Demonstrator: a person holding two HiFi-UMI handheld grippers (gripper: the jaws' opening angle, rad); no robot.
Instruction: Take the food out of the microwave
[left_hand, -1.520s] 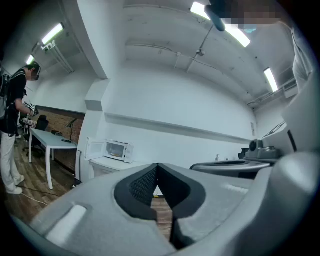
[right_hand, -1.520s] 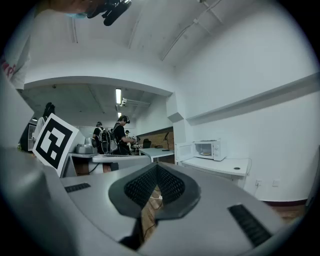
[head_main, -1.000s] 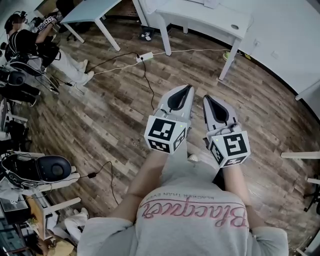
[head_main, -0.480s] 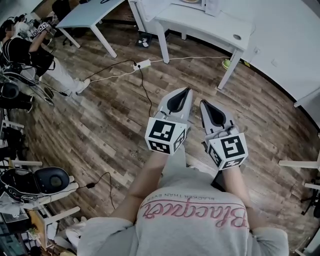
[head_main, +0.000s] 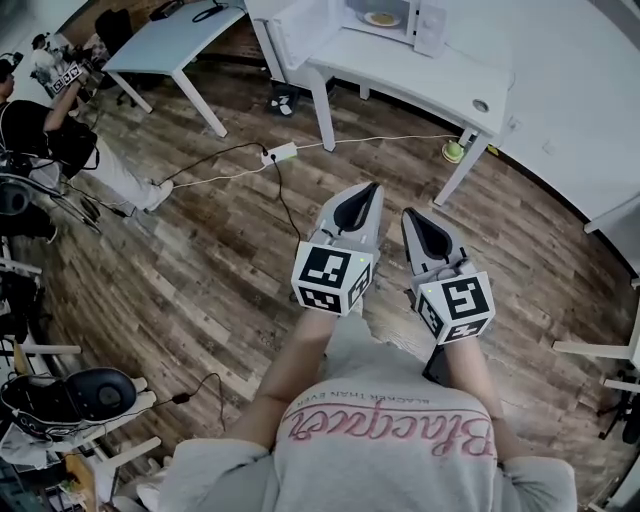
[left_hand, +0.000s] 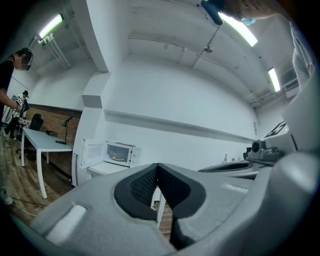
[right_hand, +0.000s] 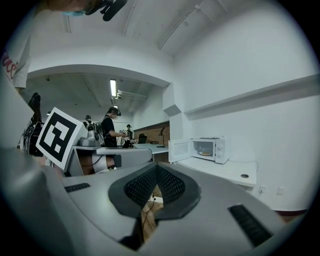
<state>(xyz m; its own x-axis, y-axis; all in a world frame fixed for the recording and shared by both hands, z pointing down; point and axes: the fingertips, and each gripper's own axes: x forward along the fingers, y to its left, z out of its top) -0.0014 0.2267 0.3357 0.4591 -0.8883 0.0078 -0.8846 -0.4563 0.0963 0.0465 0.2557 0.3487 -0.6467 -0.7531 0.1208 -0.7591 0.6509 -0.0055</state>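
Observation:
A white microwave (head_main: 385, 18) stands on a white table (head_main: 440, 75) at the far top of the head view, its door (head_main: 290, 28) swung open to the left. Inside it lies a plate of yellowish food (head_main: 381, 18). My left gripper (head_main: 375, 186) and right gripper (head_main: 408, 212) are held side by side over the wooden floor, well short of the table, both shut with nothing in them. The left gripper view shows the microwave (left_hand: 120, 152) far off beyond the left gripper (left_hand: 157, 165). The right gripper view has the food (right_hand: 204, 153) beyond the right gripper (right_hand: 157, 165).
A power strip (head_main: 278, 153) with cables lies on the floor between me and the table. A green object (head_main: 453, 151) sits by a table leg. A second table (head_main: 170, 30) stands at the upper left, near a person (head_main: 45, 120). Equipment (head_main: 80, 395) sits at the lower left.
The floor has slid down the head view and the white table has come nearer; the microwave now shows at the top. Both grippers stay shut, side by side.

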